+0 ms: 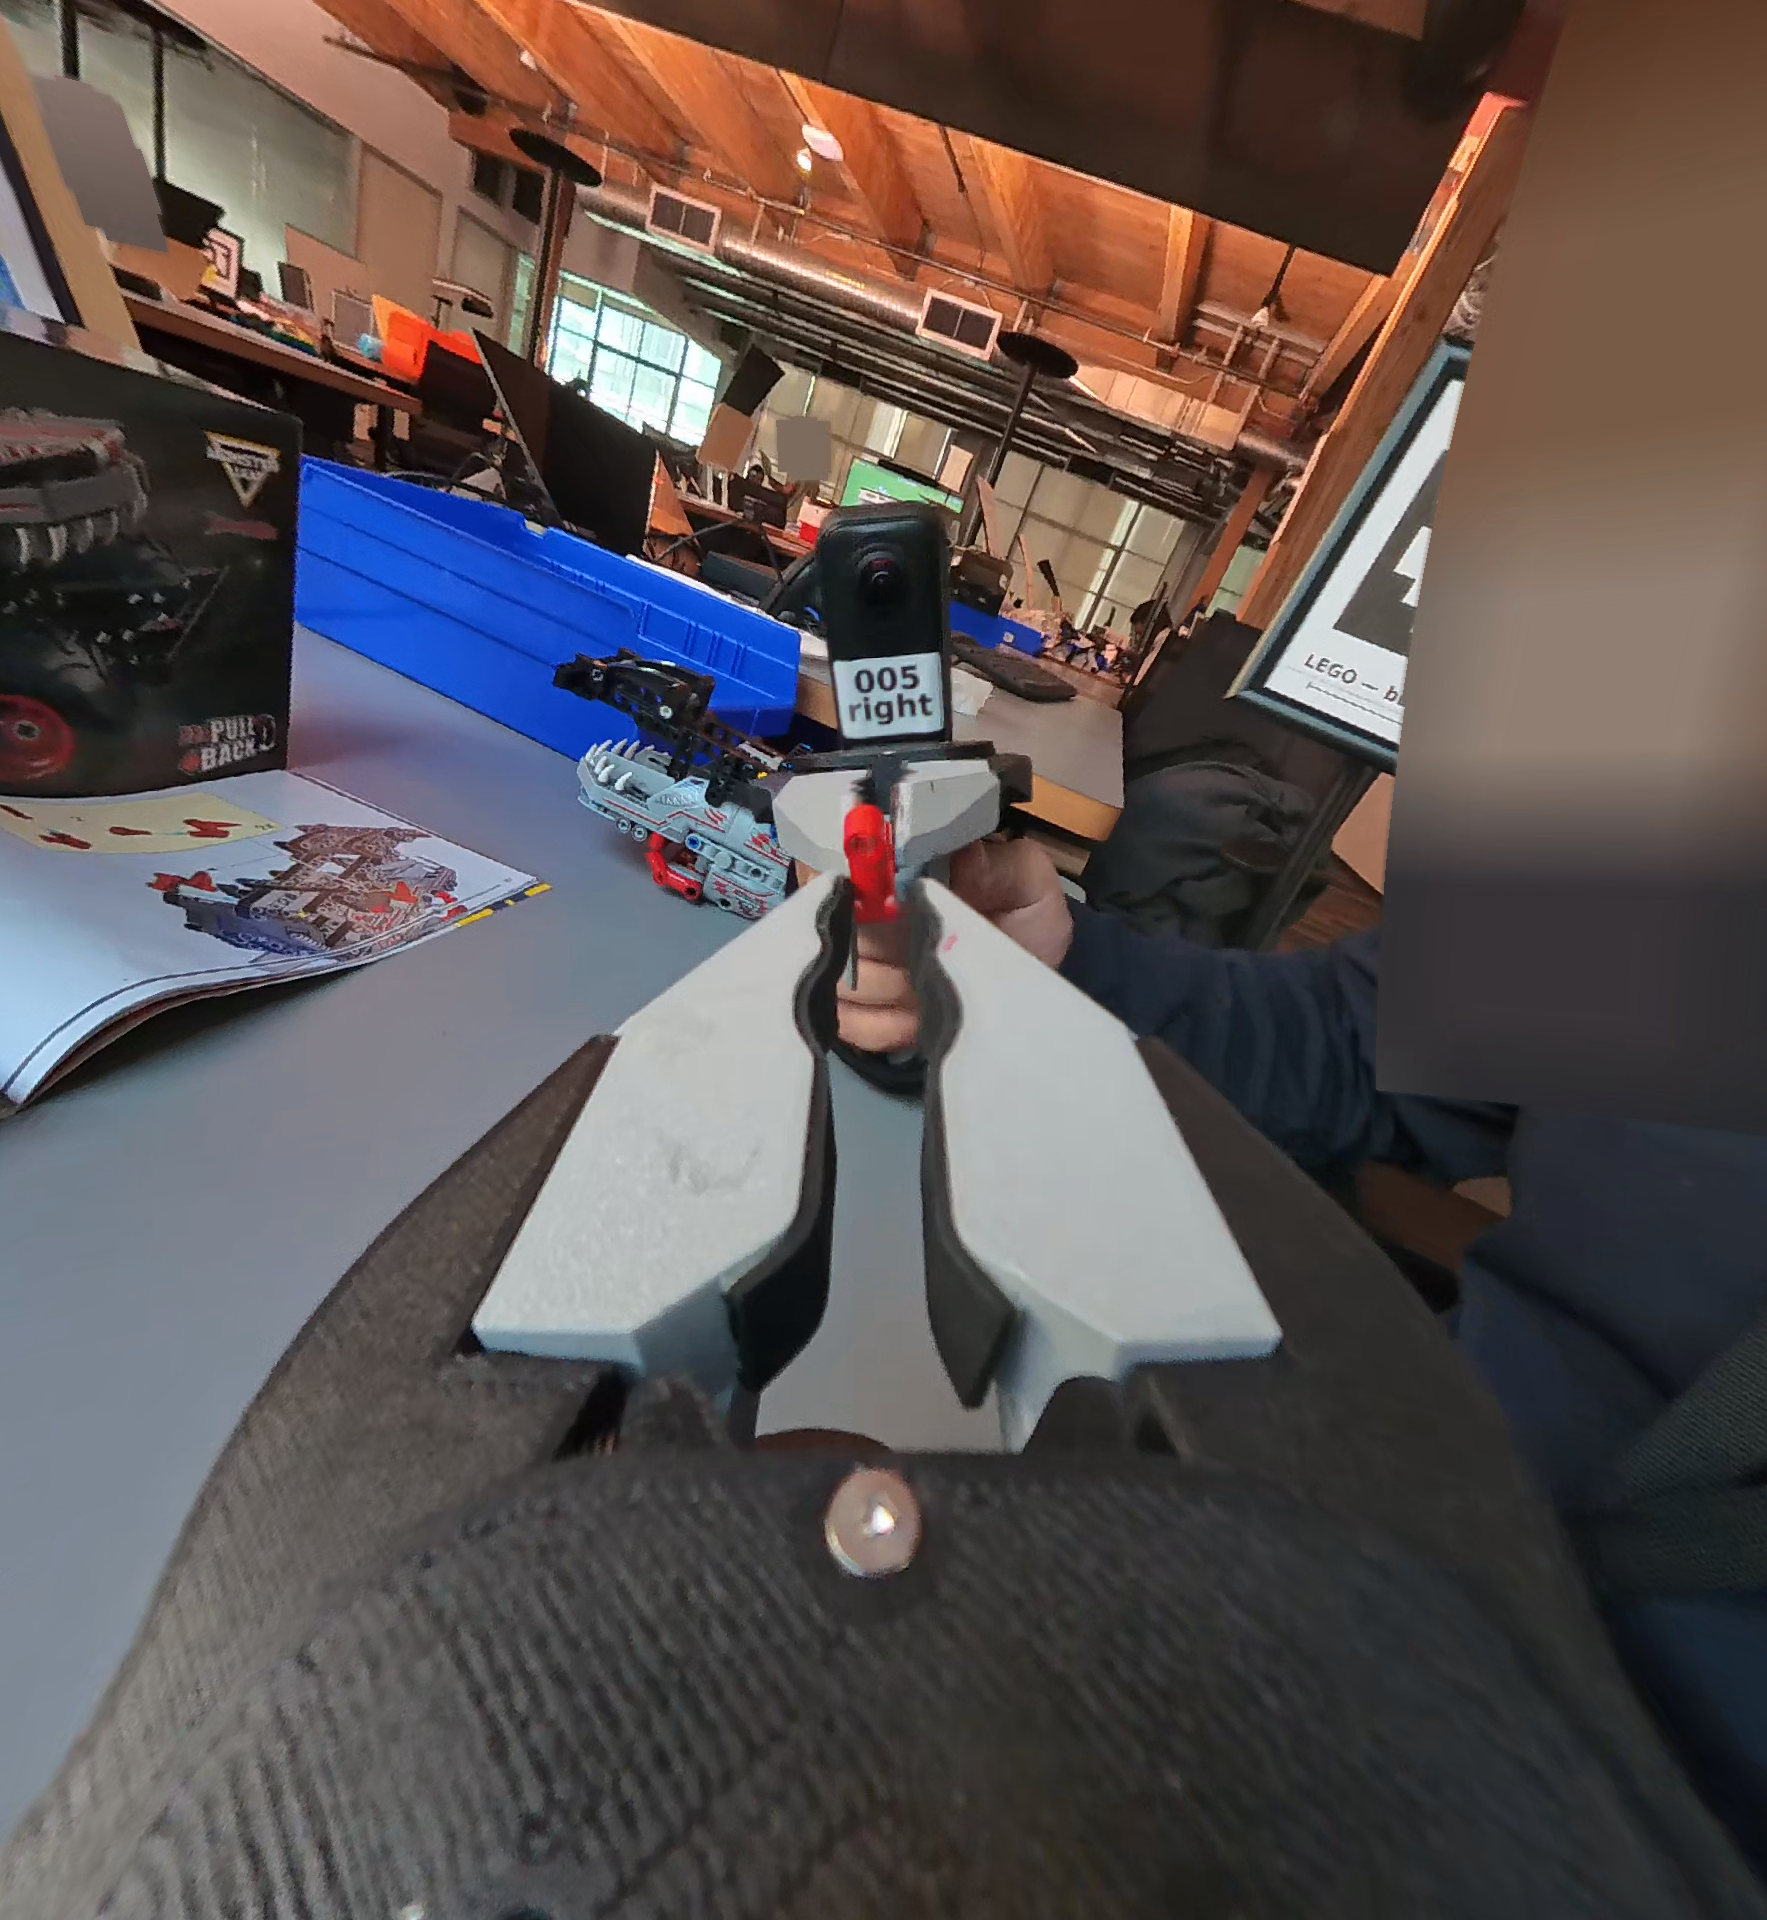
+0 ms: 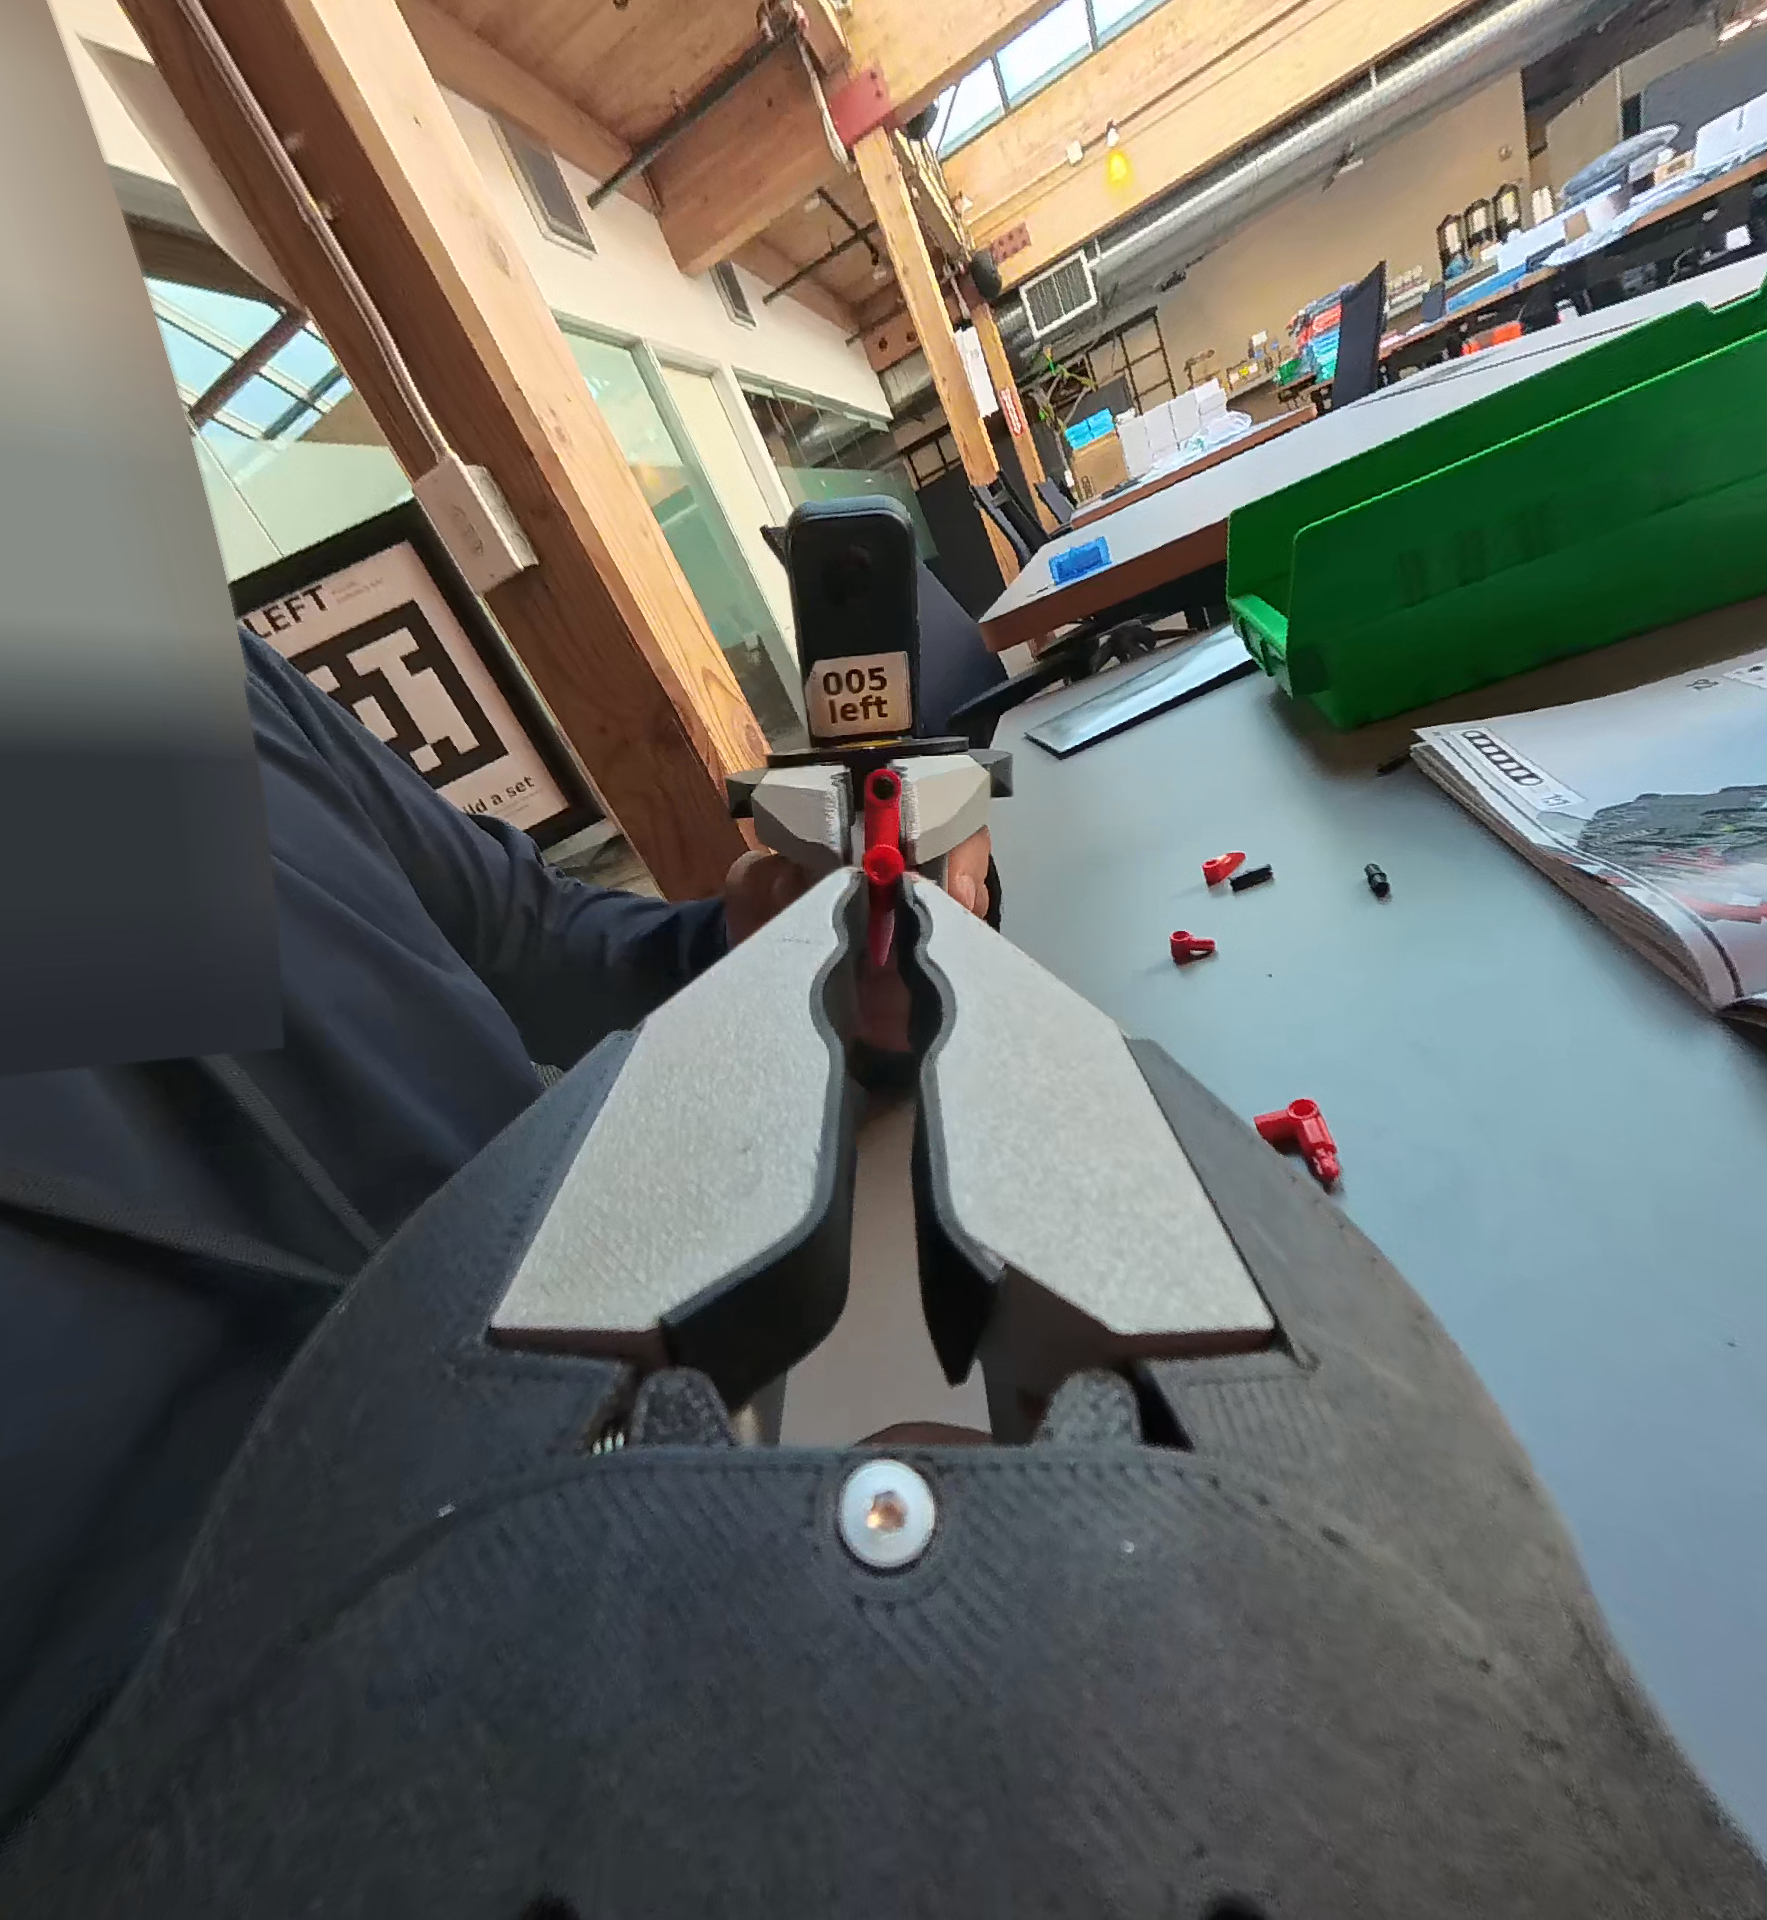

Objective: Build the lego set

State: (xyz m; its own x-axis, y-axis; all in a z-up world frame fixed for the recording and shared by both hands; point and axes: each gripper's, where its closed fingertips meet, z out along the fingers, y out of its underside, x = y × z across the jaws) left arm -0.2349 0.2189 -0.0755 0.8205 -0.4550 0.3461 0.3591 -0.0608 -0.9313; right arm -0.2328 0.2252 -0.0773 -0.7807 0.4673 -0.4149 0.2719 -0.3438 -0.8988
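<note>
Above the grey tabletop (image 2: 1430,1039), both grippers meet tip to tip. Left gripper (image 1: 874,894) and right gripper (image 2: 884,883) each clamp the small red plastic lego connector (image 1: 871,862).

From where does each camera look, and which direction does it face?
Left wrist view: sits on the left gripper, faces the right gripper, a hand and sleeve behind.
Right wrist view: sits on the right gripper, faces the left gripper.
Shared: red piece between both grippers, grey table.
</note>
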